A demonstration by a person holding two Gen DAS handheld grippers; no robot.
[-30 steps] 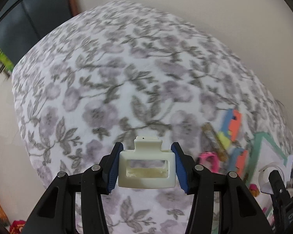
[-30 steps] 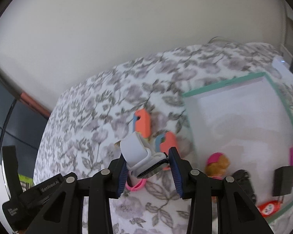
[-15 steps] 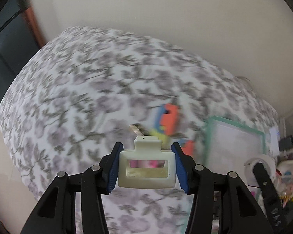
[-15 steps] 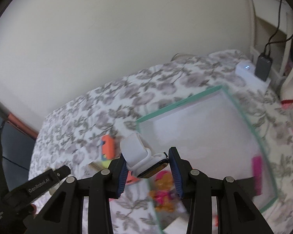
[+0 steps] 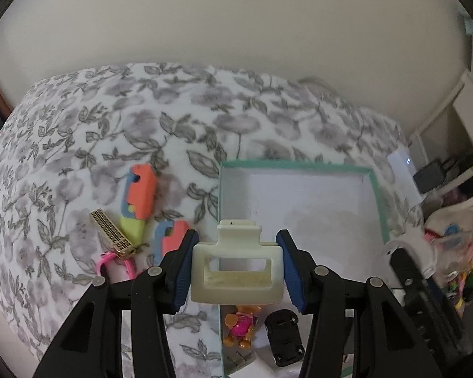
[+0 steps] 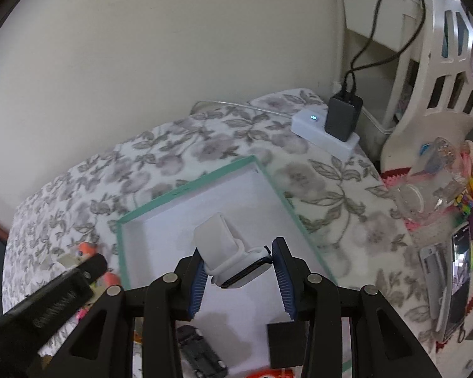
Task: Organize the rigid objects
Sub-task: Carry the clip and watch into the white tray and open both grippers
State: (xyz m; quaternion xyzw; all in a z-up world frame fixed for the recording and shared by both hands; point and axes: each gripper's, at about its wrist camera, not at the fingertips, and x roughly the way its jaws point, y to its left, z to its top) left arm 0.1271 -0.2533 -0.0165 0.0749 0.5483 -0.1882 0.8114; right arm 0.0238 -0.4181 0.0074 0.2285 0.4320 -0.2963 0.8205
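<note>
My left gripper [image 5: 236,271] is shut on a cream hair claw clip [image 5: 236,272], held over the left edge of a white tray with a green rim [image 5: 375,195]. My right gripper [image 6: 238,269] is shut on a white smartwatch [image 6: 233,260], its strap sticking up, above the same green-rimmed tray [image 6: 186,190]. In the tray lie a small orange and pink toy figure [image 5: 239,330] and a black toy car [image 5: 285,337]. The car [image 6: 201,352] and a black block [image 6: 283,343] show below the right gripper.
On the floral bedspread left of the tray lie two orange and blue toys [image 5: 140,195], a gold comb-like clip [image 5: 112,233] and a pink strap [image 5: 116,263]. A white power strip with a black charger [image 6: 340,123] sits at the bed's far corner. A phone [image 6: 457,277] and clutter lie right.
Both grippers swung to the right across the bed with their objects still held. The tray, earlier off to the side, now lies under both of them.
</note>
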